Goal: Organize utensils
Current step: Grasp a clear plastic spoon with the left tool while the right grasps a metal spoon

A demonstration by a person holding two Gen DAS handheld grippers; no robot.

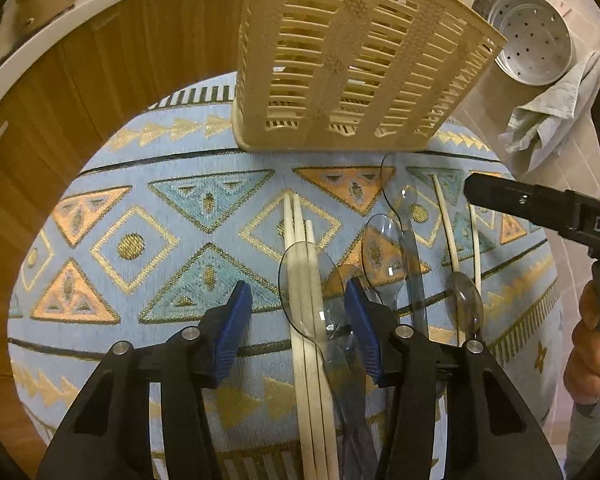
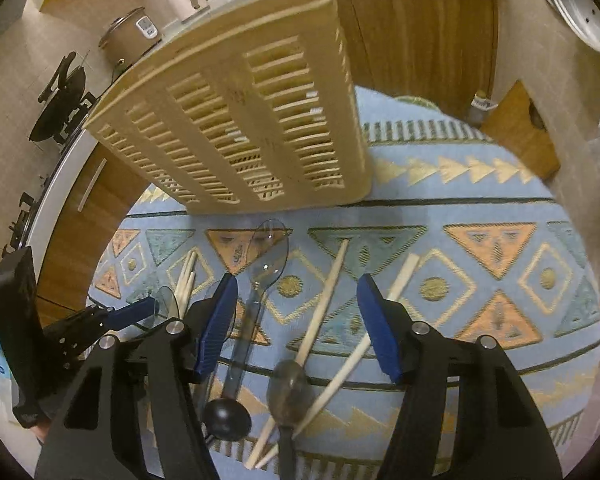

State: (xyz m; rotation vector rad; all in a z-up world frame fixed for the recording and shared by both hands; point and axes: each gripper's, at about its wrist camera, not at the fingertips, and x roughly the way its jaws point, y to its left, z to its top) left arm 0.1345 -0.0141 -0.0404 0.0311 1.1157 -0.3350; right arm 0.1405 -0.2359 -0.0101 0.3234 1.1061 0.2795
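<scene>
A beige slotted utensil basket (image 1: 352, 60) (image 2: 240, 120) stands at the far side of a round table under a blue patterned cloth (image 1: 140, 240) (image 2: 480, 280). My left gripper (image 1: 300, 312) is open just above a bundle of white chopsticks (image 1: 300, 232) and a clear plastic spoon (image 1: 304, 280) that lie between its blue pads, untouched. More clear spoons (image 1: 384, 256) lie to the right. My right gripper (image 2: 300, 320) (image 1: 540, 208) is open over a clear spoon (image 2: 268, 248), two crossed chopsticks (image 2: 328, 300) and a smoky dark spoon (image 2: 288, 392) (image 1: 466, 300).
Wooden cabinets (image 1: 100, 60) ring the table on the left. A rice cooker (image 2: 132, 40) sits on the counter. A perforated metal steamer tray (image 1: 532, 36) and a grey cloth (image 1: 548, 120) hang on the tiled wall at right. A hand (image 1: 592, 340) holds the right gripper.
</scene>
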